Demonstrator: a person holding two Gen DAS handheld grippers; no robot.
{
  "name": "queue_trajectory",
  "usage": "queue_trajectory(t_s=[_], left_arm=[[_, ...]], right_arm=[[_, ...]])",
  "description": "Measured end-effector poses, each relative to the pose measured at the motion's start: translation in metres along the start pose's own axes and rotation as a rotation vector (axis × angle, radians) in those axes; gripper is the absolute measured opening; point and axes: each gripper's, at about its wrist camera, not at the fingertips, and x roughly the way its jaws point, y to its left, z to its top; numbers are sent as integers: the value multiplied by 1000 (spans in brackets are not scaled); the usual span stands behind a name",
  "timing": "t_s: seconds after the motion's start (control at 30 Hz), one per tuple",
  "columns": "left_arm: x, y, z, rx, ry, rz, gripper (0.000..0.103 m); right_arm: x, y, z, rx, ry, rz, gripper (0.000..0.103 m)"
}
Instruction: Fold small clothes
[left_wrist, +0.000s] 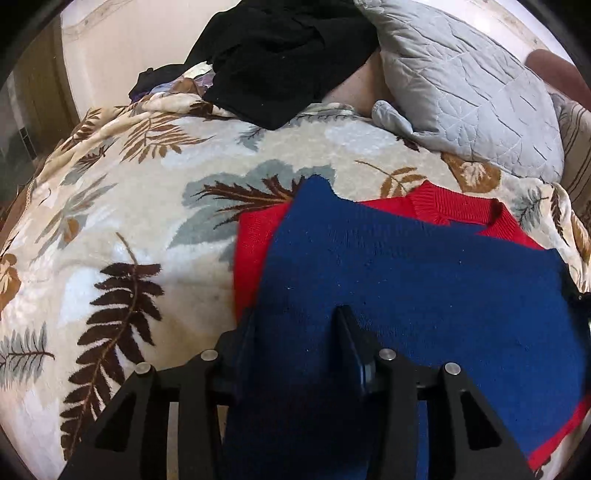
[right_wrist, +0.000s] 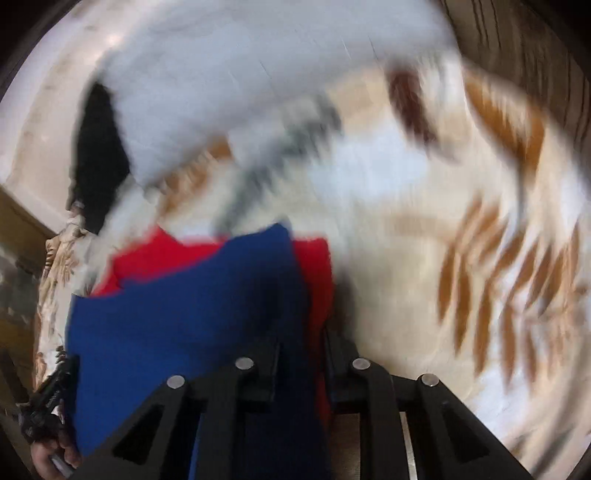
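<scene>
A small knit sweater, navy blue (left_wrist: 406, 273) with red parts (left_wrist: 454, 206), lies on a leaf-patterned blanket (left_wrist: 129, 229). The blue part is folded over the red. My left gripper (left_wrist: 295, 325) is shut on the sweater's near left edge, blue cloth bunched between its fingers. In the blurred right wrist view my right gripper (right_wrist: 301, 347) is shut on the sweater's (right_wrist: 192, 306) near right edge, with red (right_wrist: 317, 280) beside the blue. The left gripper and hand show at the right wrist view's lower left (right_wrist: 48, 402).
A grey quilted pillow (left_wrist: 461, 96) lies at the back right. A black garment (left_wrist: 288, 59) is heaped at the back, with other clothes beside it (left_wrist: 166, 85). The blanket spreads to the left and, in the right wrist view, to the right (right_wrist: 480, 258).
</scene>
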Motion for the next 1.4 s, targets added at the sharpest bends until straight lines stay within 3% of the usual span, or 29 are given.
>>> queue_trajectory(t_s=[0.03,0.1,0.17,0.23,0.37,0.43,0.5,0.57,0.6,0.63,0.7,0.73,0.77,0.8,0.83,0.9,1.0,1.07,1.13,1.17,1.23,1.4], left_arm=[[-1,2,0,-9,6,-11,45],[0,4,2,-8,15,-22,46],[-1,3,2,-6,16,-20,46],[-2,2,0,-10,13,-13,46],[-2,0,0,-8,11,-2,47],[-2,1,1,-12,21,-3,48],[-10,3,2,-19,45,4,53],[-29,10,-2,-41,45,-12,54],[-45,18,-7,-66,21,-37,61],[-56,25,-15,-101,-1,-58,80],[-67,43,-45,-193,-27,-122,95],[-56,46,-60,-185,42,-133,83],[-40,48,-72,-161,117,-109,62],[-41,50,-77,-148,72,-107,58],[-47,50,-80,-129,43,-104,44],[-56,50,-76,-140,68,-143,21],[-67,49,-73,-138,70,-132,20],[-79,49,-68,-141,45,-137,27],[-90,48,-57,-144,11,-187,58],[-94,46,-47,-142,-23,-191,62],[-90,37,-22,-104,-58,-163,63],[-34,23,41,-106,-5,-153,63]], right_arm=[[-9,-1,-2,31,-15,24,52],[-28,4,-9,34,-56,29,79],[-57,13,-23,3,-123,43,79],[-82,27,-45,-4,-153,120,79],[-93,54,-94,-39,-92,292,79],[-64,58,-106,-68,-16,257,80],[-38,40,-110,6,54,187,78],[-49,43,-109,26,2,222,78],[-53,48,-109,13,-3,234,80],[-55,51,-110,-3,-5,235,80],[-53,50,-114,4,-6,229,80],[-48,46,-117,22,0,238,80],[-45,44,-119,35,2,242,80],[-45,41,-120,48,-9,255,80],[-48,40,-123,53,-11,255,80],[-55,38,-127,50,-15,266,80],[-71,28,-131,57,-49,261,80],[-78,18,-134,83,-74,270,80],[-81,11,-132,113,-95,283,80],[-82,8,-132,123,-105,289,80],[-81,6,-130,130,-113,304,80],[-74,6,-132,121,-116,318,80]])
